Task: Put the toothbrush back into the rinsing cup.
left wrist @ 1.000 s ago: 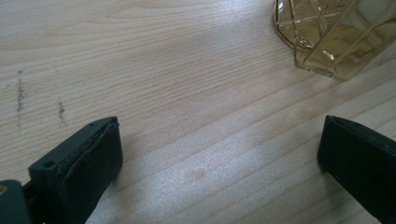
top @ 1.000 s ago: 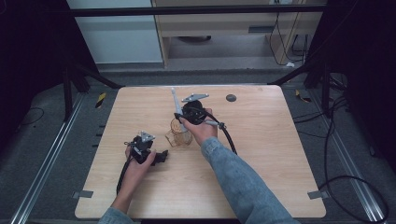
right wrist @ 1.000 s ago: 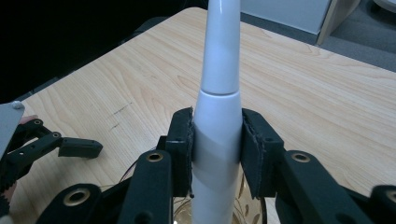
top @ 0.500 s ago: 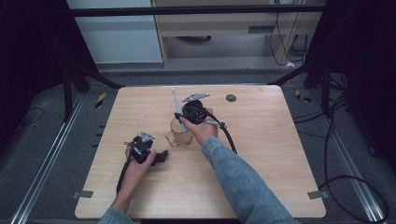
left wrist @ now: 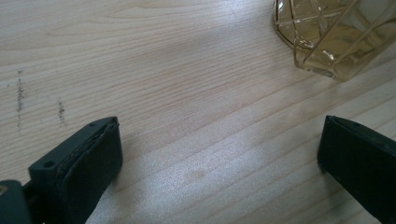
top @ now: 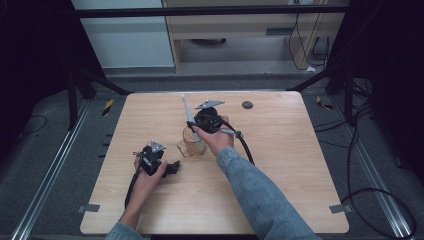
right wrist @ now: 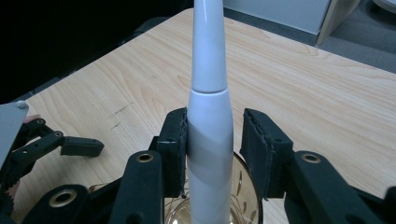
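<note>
Placing a white toothbrush handle (right wrist: 208,140) into an amber cut-glass cup (top: 192,143) near the middle of the wooden table (top: 280,165). The right gripper (right wrist: 212,135) hovers over the cup's mouth with the handle standing nearly upright between its jaws; the left pad touches the handle, while a narrow gap shows at the right pad, so the grip appears to be loosening rather than firm. The handle's lower end already sits inside the cup, and its slim upper part leans away toward the far edge of the table, as the high view also shows (top: 186,107). The left gripper (left wrist: 219,154) rests low on the table just beside the cup (left wrist: 327,37), jaws spread wide and holding nothing. To do this step well, the jaws should probably part evenly and only slightly at first, letting the handle settle against the rim before the gripper lifts straight up; a sideways pull risks tipping the light cup. A small dark disc (top: 247,105) lies well apart, near the far edge
</note>
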`<state>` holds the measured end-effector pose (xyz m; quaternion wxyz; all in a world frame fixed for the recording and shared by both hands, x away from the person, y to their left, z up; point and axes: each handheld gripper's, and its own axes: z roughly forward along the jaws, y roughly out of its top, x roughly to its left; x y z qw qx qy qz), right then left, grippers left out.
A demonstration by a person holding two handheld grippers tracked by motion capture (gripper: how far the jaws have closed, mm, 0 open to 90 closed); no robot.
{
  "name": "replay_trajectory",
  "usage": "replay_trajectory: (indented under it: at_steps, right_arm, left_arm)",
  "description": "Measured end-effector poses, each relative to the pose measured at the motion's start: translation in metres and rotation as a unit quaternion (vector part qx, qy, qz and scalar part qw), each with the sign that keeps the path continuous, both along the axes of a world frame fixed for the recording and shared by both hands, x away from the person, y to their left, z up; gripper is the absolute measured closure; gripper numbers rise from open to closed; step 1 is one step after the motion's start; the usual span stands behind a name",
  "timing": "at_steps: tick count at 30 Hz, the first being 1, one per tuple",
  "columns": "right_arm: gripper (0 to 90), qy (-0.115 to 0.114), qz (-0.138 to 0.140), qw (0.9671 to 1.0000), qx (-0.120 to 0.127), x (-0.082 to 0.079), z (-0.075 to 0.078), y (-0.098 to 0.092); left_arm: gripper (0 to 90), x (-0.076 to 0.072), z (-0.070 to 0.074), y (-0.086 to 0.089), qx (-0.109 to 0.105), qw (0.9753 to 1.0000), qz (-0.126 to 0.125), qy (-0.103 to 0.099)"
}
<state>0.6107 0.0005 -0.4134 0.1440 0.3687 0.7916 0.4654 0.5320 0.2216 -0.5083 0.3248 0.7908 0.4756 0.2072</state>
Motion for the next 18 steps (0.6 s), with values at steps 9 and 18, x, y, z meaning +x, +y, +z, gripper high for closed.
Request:
replay_trajectory:
  at_steps: [9,18]
  right_arm:
    - [58.4,-0.002,0.0,1.0,-0.002,-0.0021,0.0014,-0.0003]
    - [56.3,-0.002,0.006,1.0,-0.005,-0.0055,0.0034,-0.0018]
  left_arm:
    - [0.0,0.0,0.0,0.0,0.0,1.0,0.0,0.0]
    - [0.0,0.0,0.0,0.0,0.0,1.0,0.0,0.0]
